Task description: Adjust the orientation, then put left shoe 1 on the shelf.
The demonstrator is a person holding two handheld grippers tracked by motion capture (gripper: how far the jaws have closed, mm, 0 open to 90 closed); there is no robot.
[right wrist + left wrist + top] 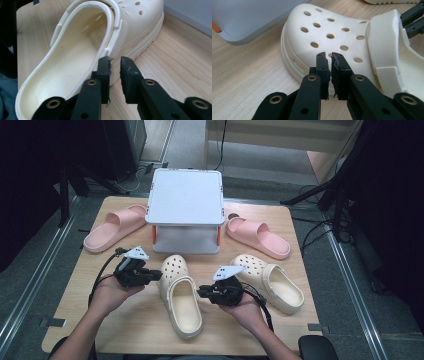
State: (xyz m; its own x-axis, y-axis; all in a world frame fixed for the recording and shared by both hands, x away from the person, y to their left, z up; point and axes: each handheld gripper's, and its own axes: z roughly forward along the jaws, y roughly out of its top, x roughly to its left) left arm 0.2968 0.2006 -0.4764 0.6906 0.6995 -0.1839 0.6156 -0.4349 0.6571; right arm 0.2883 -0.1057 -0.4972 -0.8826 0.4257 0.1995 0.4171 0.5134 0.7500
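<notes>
In the high view, a cream clog (181,295) lies near the table's middle, toe toward twelve o'clock, with the left gripper (156,275) at its nine o'clock and the right gripper (202,292) at its three o'clock; I judge the two flank it to steady or shift it from both sides. A second cream clog (270,281) lies at its three o'clock, beyond the right gripper. At twelve o'clock sits a grey box (185,210) with a closed lid, so its contents cannot be told; two pink slides, one (116,228) at the box's nine o'clock and one (258,236) at its three, lie on the wooden table (130,330). In the left gripper view, the jaws stand nearly closed with nothing between them, their tips just before the clog's perforated toe (329,35). In the right gripper view, the jaws leave a narrow empty gap, poised beside the clog's ribbed strap end (117,40); the clog's hollow is empty.
</notes>
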